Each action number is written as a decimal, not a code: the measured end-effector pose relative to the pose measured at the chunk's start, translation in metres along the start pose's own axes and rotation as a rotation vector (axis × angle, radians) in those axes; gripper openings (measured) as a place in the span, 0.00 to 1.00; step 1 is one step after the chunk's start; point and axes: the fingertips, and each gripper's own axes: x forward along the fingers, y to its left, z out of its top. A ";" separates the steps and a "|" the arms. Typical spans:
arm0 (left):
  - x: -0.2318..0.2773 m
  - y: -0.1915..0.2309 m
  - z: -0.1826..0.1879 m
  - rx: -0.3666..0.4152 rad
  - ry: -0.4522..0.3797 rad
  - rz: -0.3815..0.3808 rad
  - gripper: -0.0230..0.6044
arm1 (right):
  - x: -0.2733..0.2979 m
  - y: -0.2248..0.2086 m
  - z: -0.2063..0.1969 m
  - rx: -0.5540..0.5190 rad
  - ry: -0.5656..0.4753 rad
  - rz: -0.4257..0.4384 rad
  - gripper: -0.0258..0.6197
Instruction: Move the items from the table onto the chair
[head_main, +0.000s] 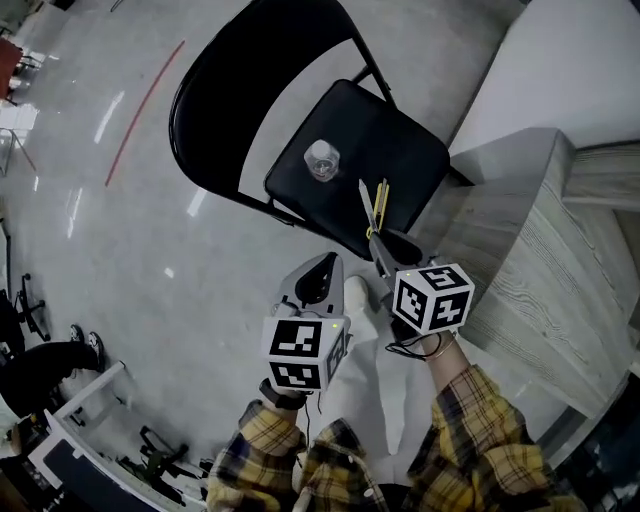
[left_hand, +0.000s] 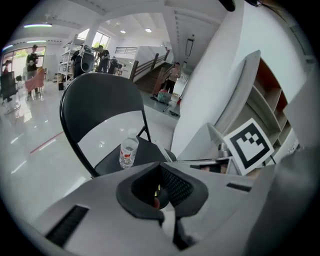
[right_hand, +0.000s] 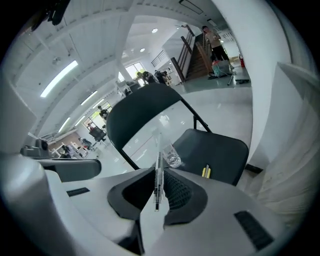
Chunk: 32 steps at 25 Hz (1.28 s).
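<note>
The right tongs were partly closed on a thin clear pen, pinched near its back end so that its length pointed ahead over the near edge of the chair seat, probably for laying down there. Just beyond their tips lay a slim yellow tool; farther ahead and to the left a water bottle stood upright. The left tongs were fully closed and empty, held low beside the right pair, apparently idle. A wood-grain desk lay to the right of both tongs, and the polished grey floor of an open hall spread below.
</note>
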 end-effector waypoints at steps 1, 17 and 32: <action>0.006 0.005 -0.007 0.003 0.011 0.001 0.04 | 0.015 -0.009 -0.010 0.012 0.016 -0.023 0.14; 0.047 0.055 -0.069 -0.051 0.106 -0.002 0.04 | 0.152 -0.114 -0.099 0.129 0.265 -0.330 0.14; 0.039 0.036 -0.050 -0.033 0.077 -0.014 0.04 | 0.115 -0.086 -0.070 0.136 0.182 -0.286 0.14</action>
